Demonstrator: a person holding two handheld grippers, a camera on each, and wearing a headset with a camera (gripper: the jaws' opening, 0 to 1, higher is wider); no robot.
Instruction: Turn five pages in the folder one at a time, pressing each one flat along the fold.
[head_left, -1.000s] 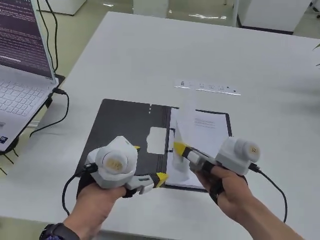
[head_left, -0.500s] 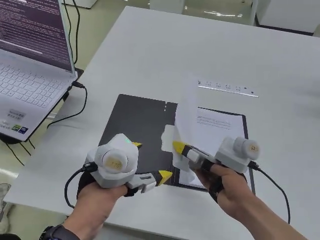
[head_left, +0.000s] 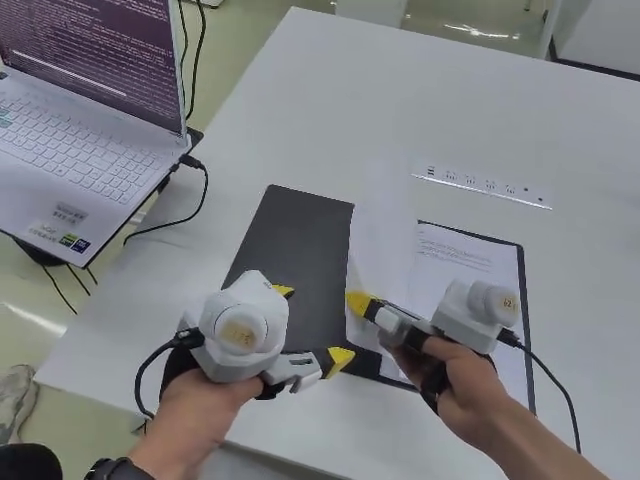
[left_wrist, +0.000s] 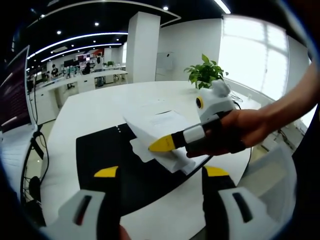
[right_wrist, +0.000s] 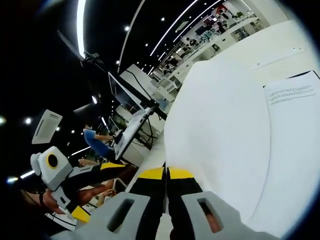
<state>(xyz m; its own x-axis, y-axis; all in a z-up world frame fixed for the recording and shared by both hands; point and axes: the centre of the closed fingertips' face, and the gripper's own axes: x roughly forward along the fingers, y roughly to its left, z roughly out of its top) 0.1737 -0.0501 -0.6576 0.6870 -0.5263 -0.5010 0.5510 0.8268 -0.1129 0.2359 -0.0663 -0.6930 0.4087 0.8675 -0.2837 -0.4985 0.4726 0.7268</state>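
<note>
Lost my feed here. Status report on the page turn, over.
Right gripper shut on page, page standing upright over the fold. Left gripper open, empty, at folder near left corner. Laptop left of folder, apart.

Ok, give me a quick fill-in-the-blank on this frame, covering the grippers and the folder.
The right gripper is shut on a ____ of the black folder. The left gripper hovers with its jaws ____. In the head view, the open laptop sits to the ____ of the folder. Missing: page; open; left.
</note>
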